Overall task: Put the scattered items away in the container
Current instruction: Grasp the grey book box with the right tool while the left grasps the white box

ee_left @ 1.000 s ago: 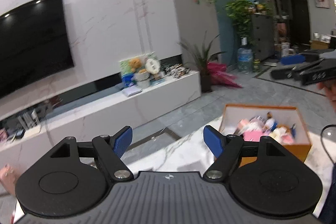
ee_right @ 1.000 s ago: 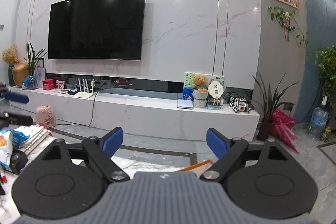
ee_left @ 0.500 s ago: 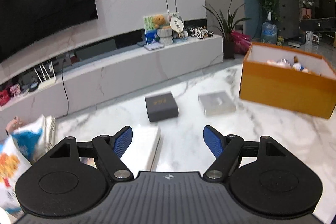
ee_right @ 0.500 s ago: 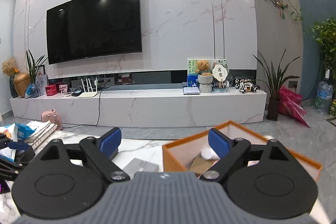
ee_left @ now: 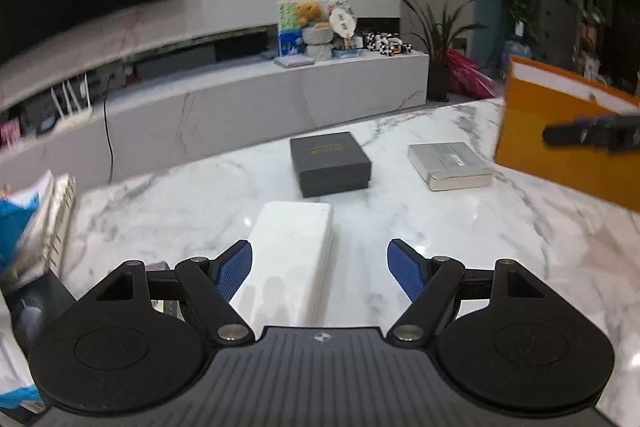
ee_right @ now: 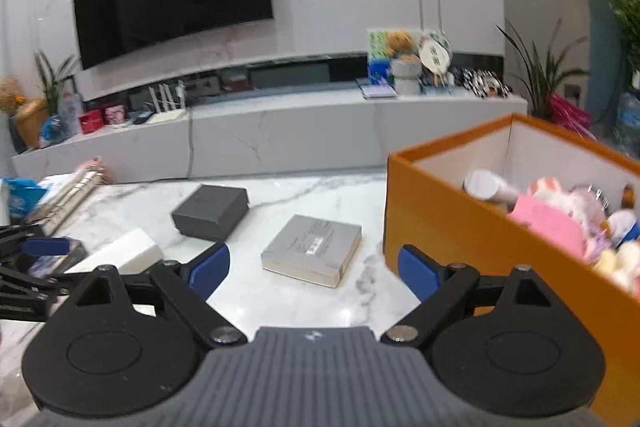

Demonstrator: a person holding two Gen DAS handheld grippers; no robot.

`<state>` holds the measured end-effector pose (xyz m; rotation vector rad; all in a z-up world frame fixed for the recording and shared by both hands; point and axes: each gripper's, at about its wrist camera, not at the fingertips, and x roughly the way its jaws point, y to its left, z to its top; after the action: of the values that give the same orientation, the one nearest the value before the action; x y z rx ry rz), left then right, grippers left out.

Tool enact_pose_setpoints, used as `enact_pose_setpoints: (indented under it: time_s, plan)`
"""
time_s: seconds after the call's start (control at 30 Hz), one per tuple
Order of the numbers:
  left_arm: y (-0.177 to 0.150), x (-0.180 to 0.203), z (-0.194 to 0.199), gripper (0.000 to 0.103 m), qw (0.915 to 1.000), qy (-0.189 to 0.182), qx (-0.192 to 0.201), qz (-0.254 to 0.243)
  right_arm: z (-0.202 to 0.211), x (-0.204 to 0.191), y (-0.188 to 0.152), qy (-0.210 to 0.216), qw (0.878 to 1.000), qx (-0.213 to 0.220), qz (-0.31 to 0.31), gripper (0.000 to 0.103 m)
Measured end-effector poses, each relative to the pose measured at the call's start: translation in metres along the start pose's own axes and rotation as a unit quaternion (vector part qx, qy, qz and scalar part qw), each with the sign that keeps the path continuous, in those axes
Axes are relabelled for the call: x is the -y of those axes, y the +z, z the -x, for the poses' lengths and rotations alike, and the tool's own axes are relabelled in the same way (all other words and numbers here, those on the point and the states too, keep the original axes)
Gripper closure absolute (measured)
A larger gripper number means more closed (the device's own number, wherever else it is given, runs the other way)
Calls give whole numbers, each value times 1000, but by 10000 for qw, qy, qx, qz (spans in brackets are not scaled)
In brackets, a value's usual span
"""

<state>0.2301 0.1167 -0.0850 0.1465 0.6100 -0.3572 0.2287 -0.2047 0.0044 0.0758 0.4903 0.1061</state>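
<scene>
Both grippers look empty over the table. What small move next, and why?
Probably ease the left gripper forward and down over the white box. That box lies just ahead of its open jaws, nearest of the three still on the marble table, outside the orange box.

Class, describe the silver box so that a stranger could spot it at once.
Start at the orange container on the marble table. The silver box lies flat just beside its near corner. Its neighbours are a dark grey box and a white box.
</scene>
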Motion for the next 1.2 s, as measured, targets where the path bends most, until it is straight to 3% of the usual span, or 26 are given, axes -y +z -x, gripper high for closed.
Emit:
enact_pose_setpoints:
  time_s: [0.13,0.37,0.73,1.2]
  plan:
    - [4,-16,-7,15,9998,174,-31,34,-31,-7,-7,-232,9995,-166,-116,11]
    - [6,-38,-18,15,9993,133,-74,330,-67,-20,-6,-380,9989,-288,-45,10]
    - [1,-24,-30,15,9993,-36,-361,59,-99,-32,-5,-658,9970,-396,-7,9]
    - [-11,-29,-43,14,9976,20,-638,282,-137,-50,-4,-1099,9926,-491,168,8]
